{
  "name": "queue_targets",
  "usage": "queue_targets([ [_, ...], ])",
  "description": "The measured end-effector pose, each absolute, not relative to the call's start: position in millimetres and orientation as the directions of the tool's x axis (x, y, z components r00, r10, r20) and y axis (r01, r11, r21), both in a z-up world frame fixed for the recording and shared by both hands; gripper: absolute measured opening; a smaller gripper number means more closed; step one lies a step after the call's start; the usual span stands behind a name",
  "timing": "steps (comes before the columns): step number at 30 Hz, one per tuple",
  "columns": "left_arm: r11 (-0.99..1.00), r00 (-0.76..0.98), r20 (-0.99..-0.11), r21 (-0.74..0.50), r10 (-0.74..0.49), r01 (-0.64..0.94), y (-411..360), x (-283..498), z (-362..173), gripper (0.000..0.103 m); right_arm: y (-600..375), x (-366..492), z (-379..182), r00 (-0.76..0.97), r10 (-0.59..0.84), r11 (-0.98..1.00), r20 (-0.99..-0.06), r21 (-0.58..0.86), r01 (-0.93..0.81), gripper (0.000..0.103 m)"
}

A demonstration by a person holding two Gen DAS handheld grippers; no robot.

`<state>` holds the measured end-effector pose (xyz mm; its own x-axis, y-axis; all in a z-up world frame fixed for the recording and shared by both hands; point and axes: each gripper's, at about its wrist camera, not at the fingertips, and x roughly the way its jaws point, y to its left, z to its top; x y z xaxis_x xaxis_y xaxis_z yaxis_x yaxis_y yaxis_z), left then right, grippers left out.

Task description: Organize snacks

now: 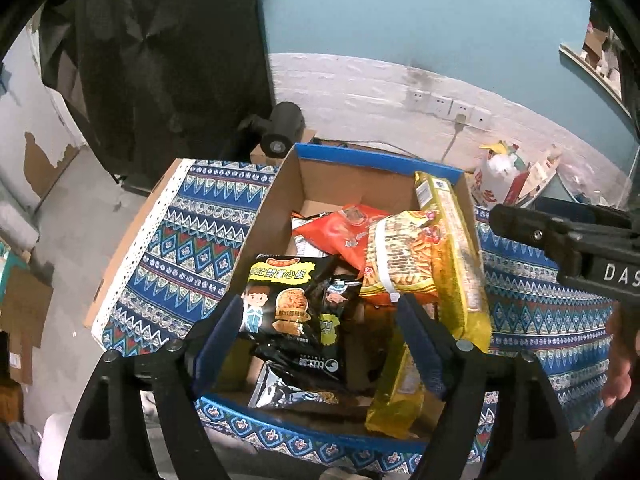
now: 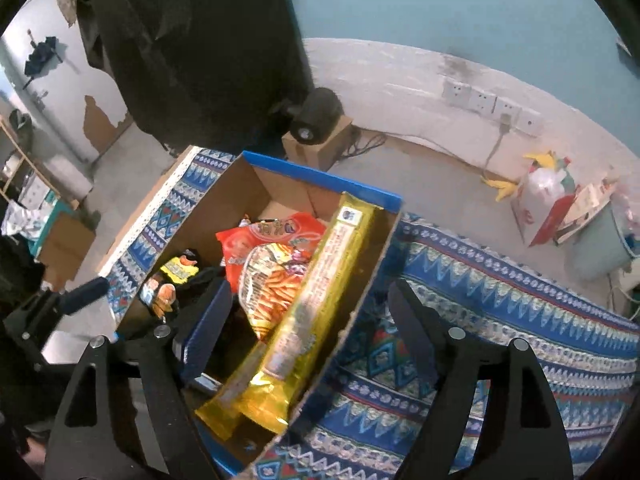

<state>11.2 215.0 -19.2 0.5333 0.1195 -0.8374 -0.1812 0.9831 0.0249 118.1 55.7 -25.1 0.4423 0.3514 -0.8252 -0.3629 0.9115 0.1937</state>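
An open cardboard box with a blue rim holds the snacks. Inside lie a black packet with a cartoon boy, an orange-red packet and a clear packet of orange sticks. A long gold packet leans on the right wall. My left gripper hangs open over the black packet without touching it. In the right wrist view the box shows the gold packet. My right gripper stands open astride it and the box's right wall, pads clear.
The box sits on a blue patterned cloth. Behind it a black device rests on a small carton. A white plastic bag stands on the floor at the right. A hand holds the right tool.
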Motion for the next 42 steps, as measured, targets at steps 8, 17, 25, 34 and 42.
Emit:
queue_targets([
  [8,0.985,0.558,-0.821,0.032,0.124,-0.172,207,-1,-2,0.086,43,99,-12,0.504,0.289,0.927,-0.814,0.106,-0.360,0.082],
  [17,0.989,0.580,-0.806,0.042,0.116,-0.139,190,-12,12,0.090,28,72,0,0.557,0.272,0.930,-0.785,0.065,-0.363,0.082],
  [25,0.991,0.598,-0.792,0.057,0.120,-0.123,179,-19,21,0.094,13,51,12,0.608,0.304,0.925,-0.734,0.076,-0.372,0.082],
  [34,0.990,0.621,-0.771,0.081,0.138,-0.119,169,-19,27,0.098,0,44,16,0.623,0.294,0.929,-0.725,0.064,-0.364,0.082],
  [42,0.990,0.620,-0.772,0.096,0.140,-0.104,160,-18,26,0.098,-8,45,15,0.617,0.294,0.932,-0.730,0.076,-0.354,0.082],
])
